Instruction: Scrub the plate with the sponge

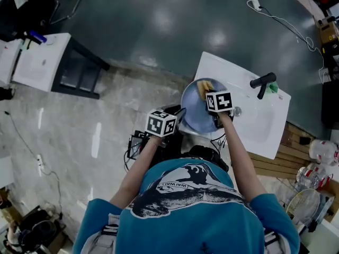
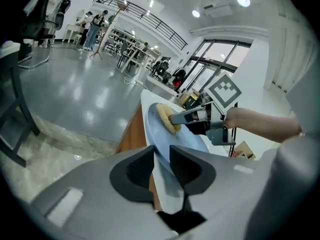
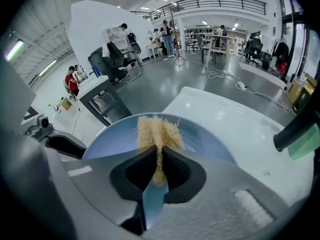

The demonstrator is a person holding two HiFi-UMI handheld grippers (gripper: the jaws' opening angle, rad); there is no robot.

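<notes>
A pale blue plate (image 1: 195,110) is held tilted over the white sink (image 1: 265,126). My left gripper (image 2: 161,168) is shut on the plate's (image 2: 172,149) near rim, which passes between its pads. My right gripper (image 3: 159,170) is shut on a tan fibrous sponge (image 3: 159,134), which lies against the plate's (image 3: 115,139) face near its far side. In the head view the right gripper (image 1: 216,110) reaches over the plate, the sponge (image 1: 204,87) shows beyond its marker cube, and the left gripper (image 1: 177,121) sits at the plate's left edge. The left gripper view shows the sponge (image 2: 166,117) pressed by the right gripper's fingers (image 2: 186,117).
A black faucet (image 1: 263,82) with a green item beside it stands at the sink's far right. A dish rack with glassware (image 1: 312,179) sits on wooden slats to the right. A white cabinet (image 1: 39,62) stands far left on the grey floor.
</notes>
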